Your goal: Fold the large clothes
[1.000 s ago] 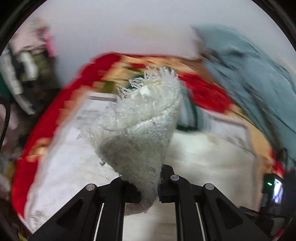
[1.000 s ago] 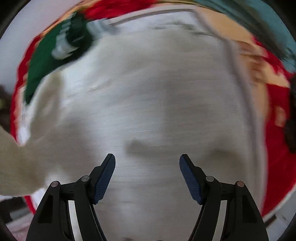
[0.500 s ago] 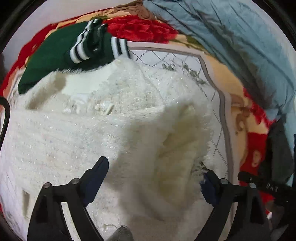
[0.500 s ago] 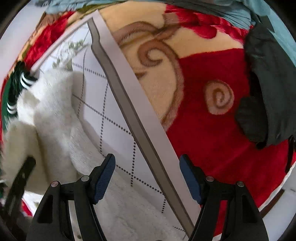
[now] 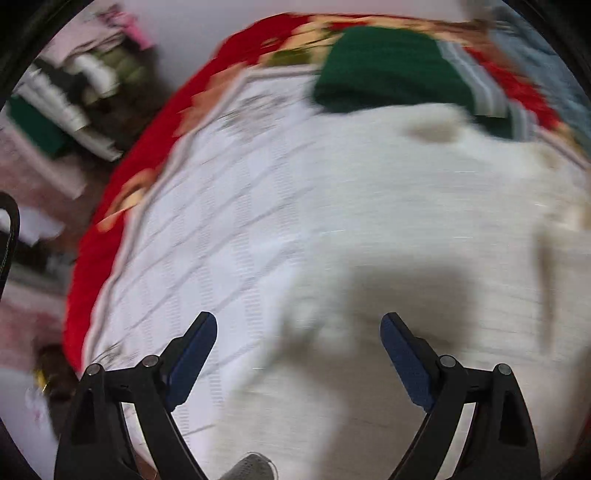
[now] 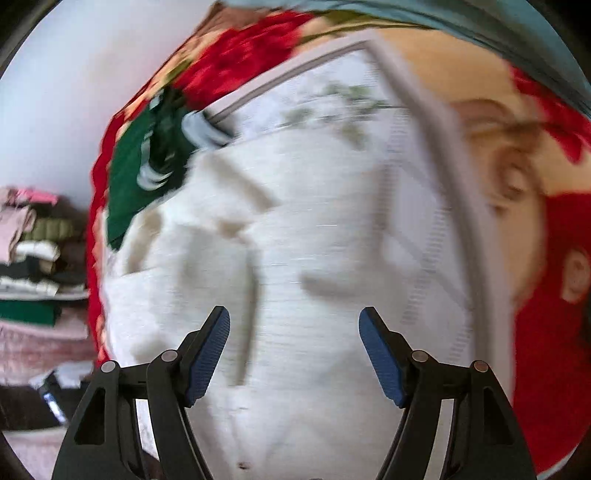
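Note:
A fluffy white garment point(image 5: 424, 229) lies spread on a bed blanket point(image 5: 229, 206) with a white quilted centre and red floral border. It also shows in the right wrist view point(image 6: 295, 258). My left gripper point(image 5: 298, 354) is open and empty just above the garment's left part. My right gripper point(image 6: 294, 350) is open and empty above the garment's middle. Both views are motion-blurred.
A folded green sweater with white stripes point(image 5: 391, 70) lies at the far edge of the bed, touching the white garment; it also shows in the right wrist view point(image 6: 144, 166). A stack of folded clothes point(image 6: 33, 251) stands left of the bed. A blue-grey quilt point(image 6: 480, 22) lies at the far right.
My left gripper held a bunch of the white garment one second ago, then opened and let it drop onto the bed. Both grippers have swung leftwards over the garment.

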The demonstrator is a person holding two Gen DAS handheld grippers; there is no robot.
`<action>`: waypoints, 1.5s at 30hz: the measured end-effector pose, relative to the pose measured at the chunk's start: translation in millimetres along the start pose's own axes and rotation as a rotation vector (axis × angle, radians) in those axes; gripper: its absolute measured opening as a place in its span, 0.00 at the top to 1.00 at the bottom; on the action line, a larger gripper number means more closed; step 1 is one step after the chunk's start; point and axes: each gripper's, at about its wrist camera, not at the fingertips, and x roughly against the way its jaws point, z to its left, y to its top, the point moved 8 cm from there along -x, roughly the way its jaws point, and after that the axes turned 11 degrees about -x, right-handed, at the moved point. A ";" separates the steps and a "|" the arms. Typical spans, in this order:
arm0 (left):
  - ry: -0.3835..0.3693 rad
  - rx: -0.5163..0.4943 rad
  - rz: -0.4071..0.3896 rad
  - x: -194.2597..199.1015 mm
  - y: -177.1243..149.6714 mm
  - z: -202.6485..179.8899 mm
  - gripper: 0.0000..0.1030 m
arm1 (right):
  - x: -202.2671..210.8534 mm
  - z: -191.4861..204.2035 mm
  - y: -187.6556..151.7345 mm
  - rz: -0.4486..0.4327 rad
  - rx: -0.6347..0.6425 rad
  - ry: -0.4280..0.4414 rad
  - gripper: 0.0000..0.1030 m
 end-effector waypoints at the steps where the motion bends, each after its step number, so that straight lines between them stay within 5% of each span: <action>1: 0.019 0.014 0.014 -7.8 -4.3 8.5 0.12 | -4.4 12.8 -3.0 0.006 0.017 0.010 0.28; 9: 0.057 -0.018 0.071 -55.0 -12.5 -3.1 0.12 | -54.0 106.6 -23.2 0.029 0.130 -0.023 0.24; 11: 0.055 -0.022 0.090 -62.4 -11.7 -6.9 0.12 | -74.2 115.9 -24.6 0.015 0.228 -0.138 0.24; 13: 0.048 -0.010 0.096 -62.3 -11.4 -2.8 0.12 | -89.6 96.5 -24.4 -0.002 0.255 -0.327 0.25; 19: 0.020 0.010 0.102 -69.9 -11.5 2.5 0.12 | -40.1 -32.9 -35.9 0.005 -0.023 -0.455 0.25; 27: 0.058 0.046 0.132 -92.4 -1.6 12.7 0.08 | 11.8 -112.9 -40.4 -0.044 -0.265 -0.294 0.24; 34: 0.039 0.071 0.127 -102.8 8.7 28.2 0.00 | -59.4 -96.4 -34.9 0.112 -0.221 -0.202 0.27; 35: 0.040 0.083 0.126 -104.1 11.6 34.1 0.00 | -63.3 -88.3 -33.3 0.112 -0.187 -0.196 0.33; 36: 0.039 0.094 0.125 -105.3 14.0 39.5 0.00 | -65.5 -78.5 -32.3 0.119 -0.158 -0.170 0.54; 37: 0.040 0.111 0.124 -107.7 16.6 47.1 0.00 | -69.4 -60.6 -33.6 0.153 -0.137 -0.099 0.62; 41: 0.045 0.163 0.127 -117.2 22.5 75.5 0.00 | -86.4 -22.2 -41.6 0.221 -0.016 -0.103 0.62; 45: 0.056 0.144 0.125 -113.1 22.7 85.0 0.00 | -81.8 -21.2 -31.8 0.203 -0.103 -0.169 0.59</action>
